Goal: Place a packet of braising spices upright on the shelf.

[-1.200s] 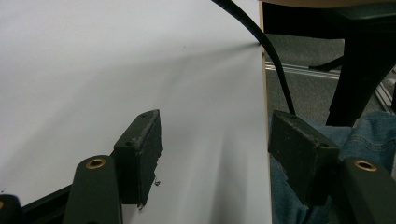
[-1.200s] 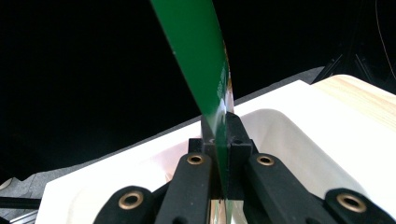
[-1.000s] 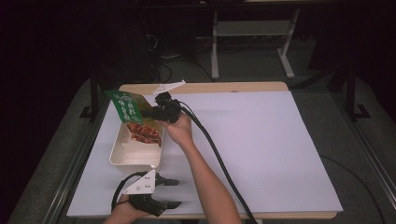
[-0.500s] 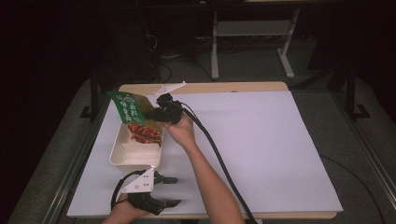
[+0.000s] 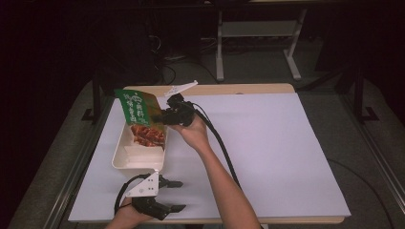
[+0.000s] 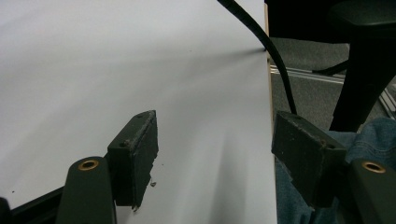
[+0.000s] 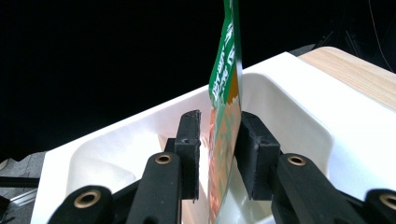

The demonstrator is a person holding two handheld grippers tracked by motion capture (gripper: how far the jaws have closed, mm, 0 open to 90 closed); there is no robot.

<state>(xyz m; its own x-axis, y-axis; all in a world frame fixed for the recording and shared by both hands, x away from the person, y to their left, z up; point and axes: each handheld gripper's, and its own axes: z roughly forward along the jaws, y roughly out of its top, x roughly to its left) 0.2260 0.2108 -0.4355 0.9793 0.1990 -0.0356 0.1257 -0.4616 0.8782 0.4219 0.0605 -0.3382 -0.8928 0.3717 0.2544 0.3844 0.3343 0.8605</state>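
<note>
A green and orange snack packet (image 5: 137, 110) stands on edge, tilted, with its lower end inside the white tray (image 5: 120, 161) at the table's left. My right gripper (image 5: 165, 116) is at the packet's right side. Its jaws have just been opening. In the right gripper view the packet (image 7: 227, 79) still stands between the pads (image 7: 189, 140), and a gap shows beside the left pad. My left gripper (image 5: 176, 195) rests near the table's front edge, below the tray. Its jaws stand wide open over bare white table, with nothing between them (image 6: 215, 158).
The tray (image 7: 303, 107) has two compartments, and the packet leans over the far one. White sheet covers the table (image 5: 277, 157) to the right. A black cable (image 5: 222, 148) trails from the right gripper along the forearm. A wooden edge runs along the back.
</note>
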